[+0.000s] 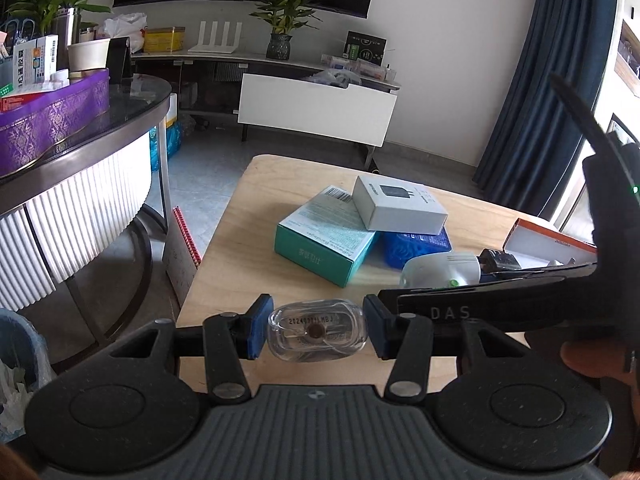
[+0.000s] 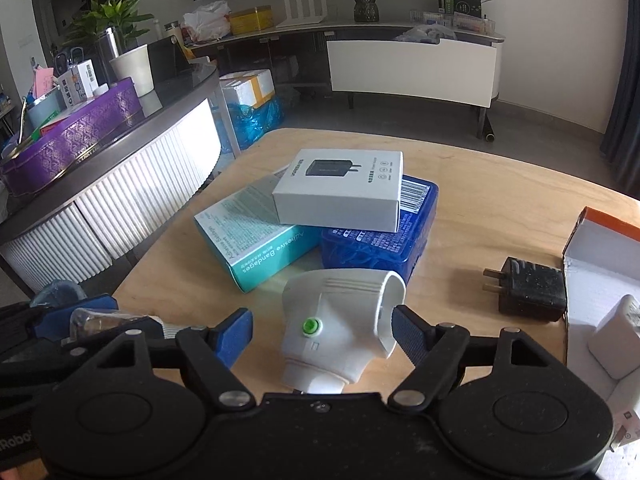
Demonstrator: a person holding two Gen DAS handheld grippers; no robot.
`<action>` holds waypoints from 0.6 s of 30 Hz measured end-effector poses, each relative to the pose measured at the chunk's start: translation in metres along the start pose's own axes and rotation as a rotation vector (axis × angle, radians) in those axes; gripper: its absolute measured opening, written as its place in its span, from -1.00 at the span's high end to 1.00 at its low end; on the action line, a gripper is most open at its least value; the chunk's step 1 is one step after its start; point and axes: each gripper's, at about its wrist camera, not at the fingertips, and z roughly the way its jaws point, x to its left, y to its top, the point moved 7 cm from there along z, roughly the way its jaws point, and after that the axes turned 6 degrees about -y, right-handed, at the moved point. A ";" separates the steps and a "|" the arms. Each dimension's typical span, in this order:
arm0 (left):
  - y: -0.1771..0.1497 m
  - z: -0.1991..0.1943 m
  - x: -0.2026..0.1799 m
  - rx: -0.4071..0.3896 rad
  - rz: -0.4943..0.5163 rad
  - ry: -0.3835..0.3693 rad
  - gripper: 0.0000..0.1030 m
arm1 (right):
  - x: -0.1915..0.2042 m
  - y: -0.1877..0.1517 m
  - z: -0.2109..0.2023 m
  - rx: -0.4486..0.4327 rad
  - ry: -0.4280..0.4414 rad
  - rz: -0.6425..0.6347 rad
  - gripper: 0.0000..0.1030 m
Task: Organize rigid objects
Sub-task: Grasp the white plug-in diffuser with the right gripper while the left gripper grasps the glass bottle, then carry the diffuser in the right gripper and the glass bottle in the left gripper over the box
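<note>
Left tool (image 1: 317, 332) closed on small clear plastic case (image 1: 318, 335), both blue pads pressed against its ends, printed date code facing the camera; held at near edge of wooden bench (image 1: 240, 248). Right tool (image 2: 322, 330) open wide around white plug adapter with green button (image 2: 340, 328); right pad (image 2: 408, 334) touching adapter's round end, left pad (image 2: 234, 336) apart from it, so no grip. Adapter lying on bench, just in front of box pile. Pile at bench middle: white charger box (image 2: 340, 192) on top, resting across teal adhesive bandages box (image 2: 256, 240) and blue plastic case (image 2: 384, 240). Black charger plug (image 2: 532, 294) flat on bench to the right, prongs pointing left, just beside open orange-edged white box (image 2: 600, 264). White block (image 2: 616, 336) inside that box. Purple patterned box (image 1: 52, 116) on neighbouring round table, well apart.
</note>
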 end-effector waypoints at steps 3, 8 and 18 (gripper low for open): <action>0.001 0.000 0.000 -0.004 -0.003 0.000 0.03 | -0.001 0.001 -0.003 -0.014 -0.031 -0.021 -0.21; 0.001 0.000 -0.002 -0.007 -0.006 -0.006 0.03 | -0.007 -0.006 -0.021 -0.032 -0.020 -0.004 -0.21; 0.009 -0.013 -0.022 -0.020 0.020 -0.019 0.03 | -0.025 -0.017 -0.079 -0.080 -0.009 0.062 -0.21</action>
